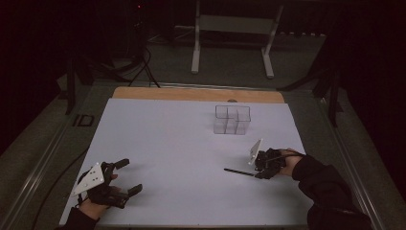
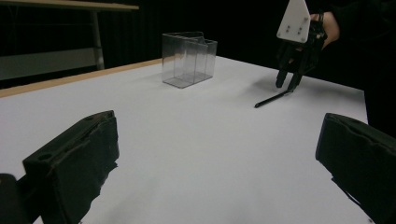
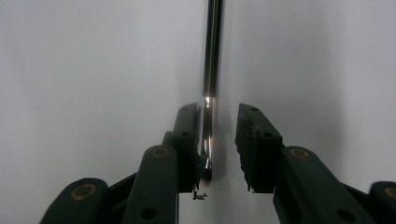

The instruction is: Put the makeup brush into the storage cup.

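From above, we see a white table [image 1: 191, 158] in a dark room, with a person's two forearms coming in from the near edge, each hand holding a black two-jaw gripper. The right gripper [image 1: 262, 171] sits toward four o'clock on the table, tipped down over one end of a thin black pen [image 1: 239, 171] that lies flat on the white surface and points away toward nine o'clock. Looking along this gripper's own jaws, we see the pen [image 3: 210, 93] running straight up toward twelve o'clock between them: its near end lies against the left jaw, while a clear gap separates it from the right jaw, so the jaws bracket the pen without clamping it. The left gripper [image 1: 125, 176] rests low near seven o'clock on the table, with its jaws spread wide and nothing between them. A clear plastic organiser box [image 1: 232, 120] with inner dividers stands upright toward one o'clock, well apart from both grippers and the pen. From the left gripper's camera, we see the box [image 2: 188, 59] at twelve o'clock and the right gripper [image 2: 286, 83] at two o'clock over the pen [image 2: 272, 99].
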